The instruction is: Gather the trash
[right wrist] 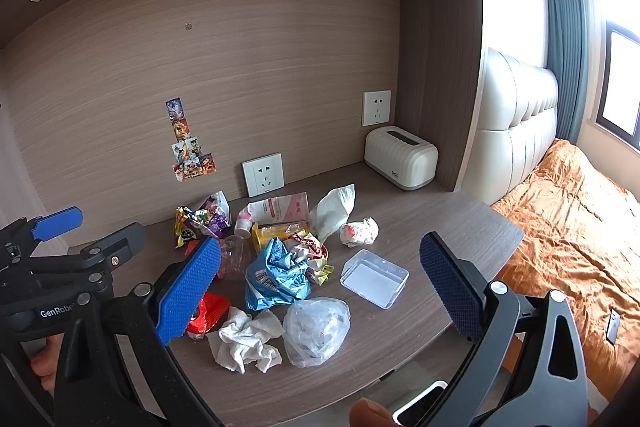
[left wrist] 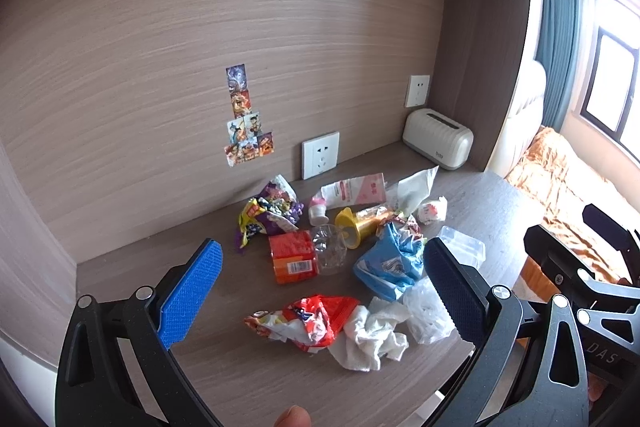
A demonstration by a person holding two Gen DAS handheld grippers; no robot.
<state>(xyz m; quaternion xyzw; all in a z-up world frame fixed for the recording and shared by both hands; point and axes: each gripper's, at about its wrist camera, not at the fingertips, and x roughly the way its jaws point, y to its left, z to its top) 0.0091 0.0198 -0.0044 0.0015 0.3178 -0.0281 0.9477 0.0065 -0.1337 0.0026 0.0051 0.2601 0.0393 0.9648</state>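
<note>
Our left gripper (left wrist: 324, 291) hangs above the wood-grain desk (left wrist: 248, 375) with its blue-padded jaws spread wide and nothing between them. Through this left wrist view we see the litter well in front: a crumpled red-and-white snack wrapper (left wrist: 306, 321) nearest us, touching a wadded white paper towel (left wrist: 372, 337), with an orange carton (left wrist: 292, 257) and a crushed blue plastic bag (left wrist: 390, 265) further back.

Over to the right wrist view: our right gripper (right wrist: 320, 287) is just as wide apart, also empty, poised over the same heap. Here a clear plastic bag (right wrist: 316, 331) sits just beside the paper towel, and a clear rectangular plastic box (right wrist: 374, 277) lies on the right of the pile. No bin shows in either view.

We judge we're at the very start: nothing is picked up yet. The next move calls for lowering one gripper onto a near piece, likely the towel or wrapper, and closing on a raised fold.
</note>
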